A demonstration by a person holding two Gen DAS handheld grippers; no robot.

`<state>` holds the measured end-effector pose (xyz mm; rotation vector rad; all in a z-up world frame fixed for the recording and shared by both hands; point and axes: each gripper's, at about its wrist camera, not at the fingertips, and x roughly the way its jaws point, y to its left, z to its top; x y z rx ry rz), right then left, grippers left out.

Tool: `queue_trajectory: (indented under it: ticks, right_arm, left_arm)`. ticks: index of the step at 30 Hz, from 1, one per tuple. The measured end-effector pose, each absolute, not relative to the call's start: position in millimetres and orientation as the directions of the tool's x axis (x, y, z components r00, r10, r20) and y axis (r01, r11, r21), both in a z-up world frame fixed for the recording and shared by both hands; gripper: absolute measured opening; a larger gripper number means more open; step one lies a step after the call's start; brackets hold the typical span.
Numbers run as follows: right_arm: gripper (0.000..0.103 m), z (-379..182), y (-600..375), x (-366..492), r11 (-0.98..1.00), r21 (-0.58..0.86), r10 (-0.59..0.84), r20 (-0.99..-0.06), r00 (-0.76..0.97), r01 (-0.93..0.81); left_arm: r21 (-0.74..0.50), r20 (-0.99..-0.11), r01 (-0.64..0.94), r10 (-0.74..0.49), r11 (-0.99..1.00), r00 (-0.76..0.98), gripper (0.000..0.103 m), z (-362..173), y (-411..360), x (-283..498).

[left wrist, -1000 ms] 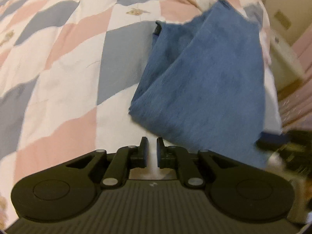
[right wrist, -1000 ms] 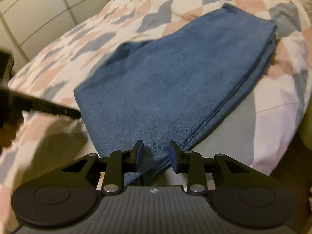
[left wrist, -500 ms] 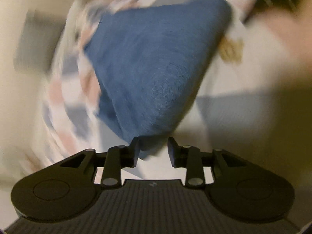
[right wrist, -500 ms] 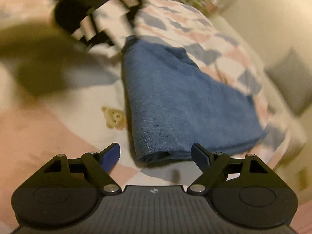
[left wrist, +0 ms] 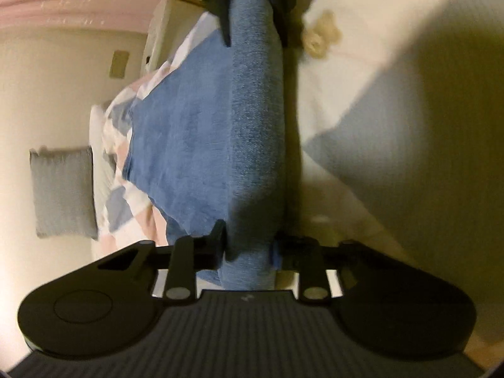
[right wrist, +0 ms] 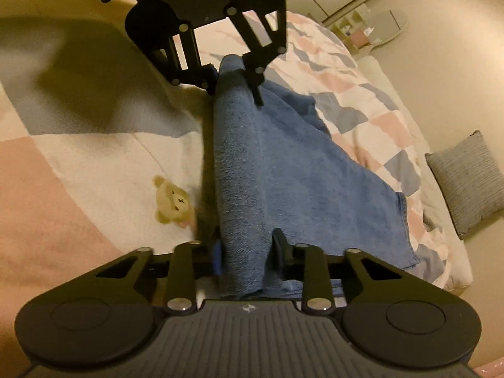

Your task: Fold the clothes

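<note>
I am holding the blue cloth (left wrist: 201, 145) on the bed (right wrist: 78, 157), near its side edge. My left gripper (left wrist: 249, 249) and right gripper (right wrist: 249, 252) are each squeezing one end of its thick fold. It is looking soft, floppy and light.

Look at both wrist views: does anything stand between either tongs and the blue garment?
Nothing visible does. The left tongs and the right tongs each already pinch the folded edge of the blue garment at opposite ends, fabric directly between the fingers. It lies on the patchwork quilt.
</note>
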<state>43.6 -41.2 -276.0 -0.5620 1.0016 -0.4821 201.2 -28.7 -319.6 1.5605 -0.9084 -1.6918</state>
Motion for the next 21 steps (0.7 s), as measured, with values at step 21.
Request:
queue_trajectory:
  ticks: [21]
  right_arm:
    - [0.053, -286, 7, -83, 0.737, -0.673, -0.583, -0.677, 0.449, -0.057]
  left_arm:
    - [0.757, -0.613, 0.239, -0.788, -0.609, -0.065, 0.031, -293, 65, 90]
